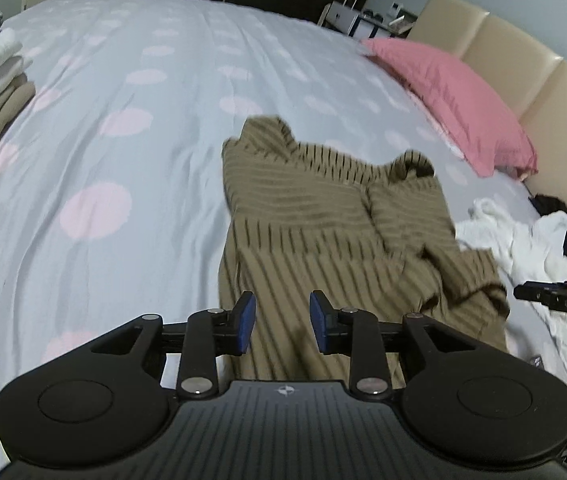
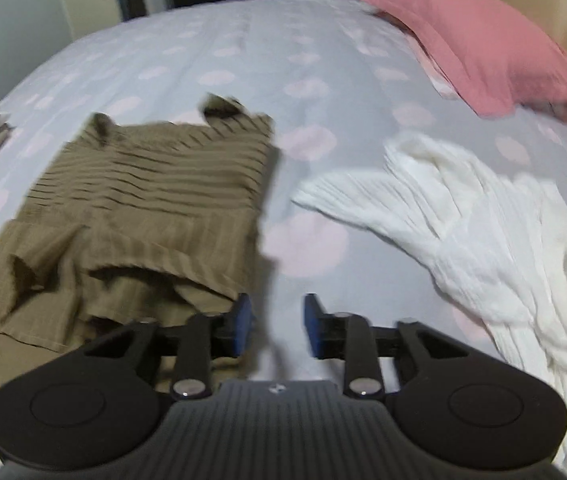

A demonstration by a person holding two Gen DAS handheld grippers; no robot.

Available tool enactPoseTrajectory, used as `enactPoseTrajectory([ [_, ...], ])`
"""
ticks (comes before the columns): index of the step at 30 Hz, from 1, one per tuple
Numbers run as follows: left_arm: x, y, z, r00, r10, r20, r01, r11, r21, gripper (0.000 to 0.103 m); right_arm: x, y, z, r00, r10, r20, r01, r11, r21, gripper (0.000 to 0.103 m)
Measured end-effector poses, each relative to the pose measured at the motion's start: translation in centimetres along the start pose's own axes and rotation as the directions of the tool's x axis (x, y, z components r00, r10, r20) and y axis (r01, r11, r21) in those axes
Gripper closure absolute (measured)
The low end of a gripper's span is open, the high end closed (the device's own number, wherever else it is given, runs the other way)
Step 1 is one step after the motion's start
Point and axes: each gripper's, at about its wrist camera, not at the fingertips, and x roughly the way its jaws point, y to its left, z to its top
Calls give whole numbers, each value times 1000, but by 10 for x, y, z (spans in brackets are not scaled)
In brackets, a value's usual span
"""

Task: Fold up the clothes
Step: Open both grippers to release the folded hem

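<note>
Dotted bedsheet [image 1: 123, 120], blurred olive striped garment [image 1: 323, 220] crumpled, both grippers' jaws apart, holding nothing, white garment [image 2: 463, 220] cropped.

A pale blue bedsheet [image 1: 131, 128] dotted with pink circles covers the bed. A pink pillow [image 1: 455, 100] lies near the cream padded headboard [image 1: 539, 76], its far end close to the panels. Beyond the bed's far corner a cluttered white shelf unit [image 1: 347, 18] stands against a dark background. A pale wall [image 2: 7, 28] rises past the bed's far left side.
</note>
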Motion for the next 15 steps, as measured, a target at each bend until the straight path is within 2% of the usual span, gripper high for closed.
enactPoseTrajectory([
  [3,-2,3,-5,1000,0,-13,0,1000,-10,76,8,-9,-6,1000,-15,-9,15,1000,3,86],
  [6,-3,3,-6,1000,-3,-21,3,1000,-6,76,8,-6,-9,1000,26,9,-25,999,-30,86],
  [11,0,0,-7,999,-12,-35,12,1000,9,76,12,16,-15,999,48,-5,-48,989,-142,86],
  [15,3,-2,-8,999,-16,-40,16,1000,17,70,17,24,-16,999,36,-12,-37,981,-188,85],
])
